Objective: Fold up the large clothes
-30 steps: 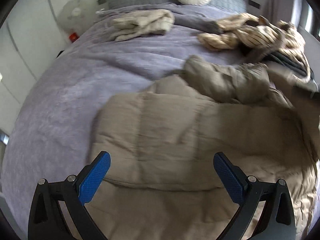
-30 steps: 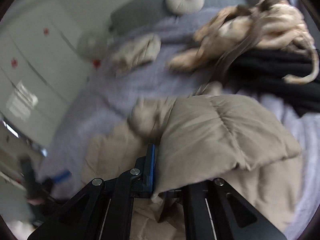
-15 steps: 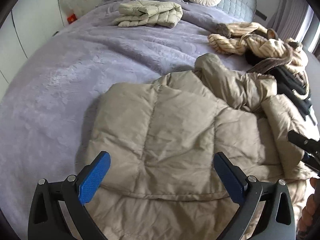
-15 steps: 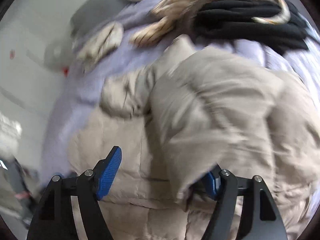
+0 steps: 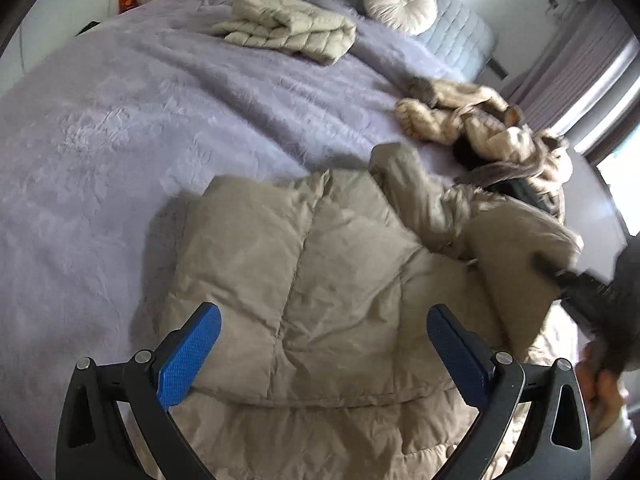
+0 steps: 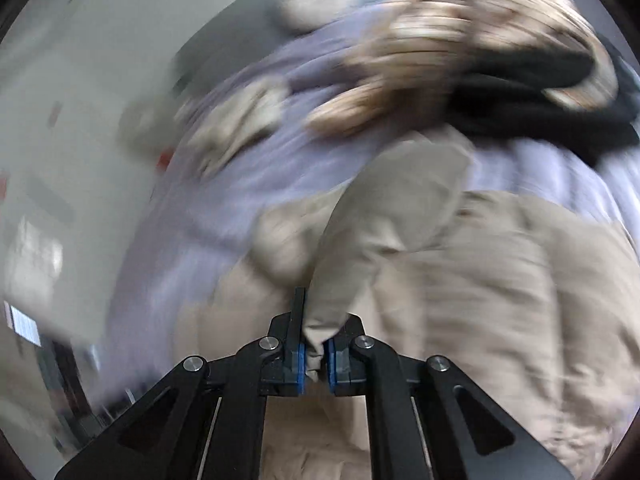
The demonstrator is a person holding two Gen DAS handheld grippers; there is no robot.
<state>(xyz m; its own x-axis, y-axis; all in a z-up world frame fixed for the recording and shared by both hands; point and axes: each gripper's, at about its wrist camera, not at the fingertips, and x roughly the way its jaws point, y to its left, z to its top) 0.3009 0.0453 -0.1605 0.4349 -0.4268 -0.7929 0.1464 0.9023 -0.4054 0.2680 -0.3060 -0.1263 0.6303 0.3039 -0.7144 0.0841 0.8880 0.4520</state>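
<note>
A tan puffer jacket [image 5: 320,280] lies on the purple bed [image 5: 120,140], its left side folded over the middle. My left gripper [image 5: 320,348] is open and empty, hovering above the jacket's lower part. My right gripper [image 6: 314,356] is shut on the jacket's sleeve [image 6: 380,232] and holds it up off the jacket body; this view is blurred by motion. The right gripper also shows at the right edge of the left wrist view [image 5: 580,284], over the jacket's right side.
A folded cream puffer [image 5: 288,28] lies at the far side of the bed near a round cushion [image 5: 400,6]. A heap of striped and black clothes [image 5: 500,136] lies to the right. A grey headboard [image 5: 452,36] and a window with curtains stand beyond.
My right gripper opened, let go of the jacket's right panel, then shut on the sleeve and lifted it. My left gripper stayed open and shifted its view over the jacket.
</note>
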